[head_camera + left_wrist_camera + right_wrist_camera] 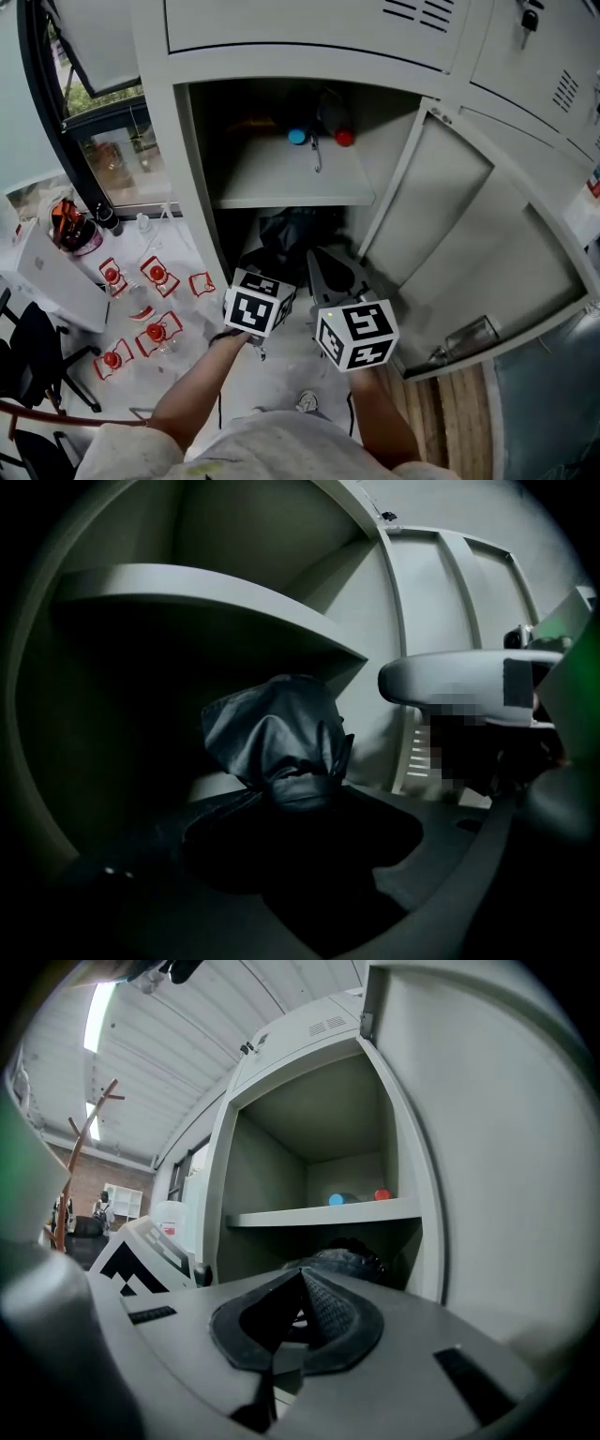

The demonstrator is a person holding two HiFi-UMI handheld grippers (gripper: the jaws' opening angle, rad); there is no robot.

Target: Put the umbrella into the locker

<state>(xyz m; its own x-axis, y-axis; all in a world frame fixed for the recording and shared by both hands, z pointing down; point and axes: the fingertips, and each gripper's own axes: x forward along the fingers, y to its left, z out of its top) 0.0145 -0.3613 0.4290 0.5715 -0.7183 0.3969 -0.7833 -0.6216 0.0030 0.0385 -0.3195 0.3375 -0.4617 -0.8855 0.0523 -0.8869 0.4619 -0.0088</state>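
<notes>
Head view of an open grey locker (192, 197), with both grippers at 6 o'clock in front of it. The door (469, 244) is swung out towards 3 o'clock. A shelf (281, 178) splits the inside into an upper and a lower compartment. At the back of the shelf, at 12 o'clock, stand two bottles, one with a blue cap (297, 136) and one with a red cap (344, 137).

The umbrella (286, 234), folded into a black bundle with a strap round it, lies in the lower compartment under the shelf. It is just ahead of the marker cubes.

The left gripper (267, 281) sits at 7 o'clock of the umbrella. In the left gripper view its jaws stand wide, and the dark lower end of the umbrella (277, 733) runs down between them. Fabric folds lie over the jaw edge at 9 o'clock, so the left gripper (300, 855) is holding the umbrella.

The right gripper (323, 267) is at 5 o'clock of the umbrella and apart from it, pointing into the lower compartment. In the right gripper view its pads meet along one line, and the right gripper (300, 1321) has nothing between them. The umbrella (347, 1262) shows beyond the tips at 1 o'clock.

Several small bottles (155, 328) stand on the floor at 8 o'clock of the locker.
</notes>
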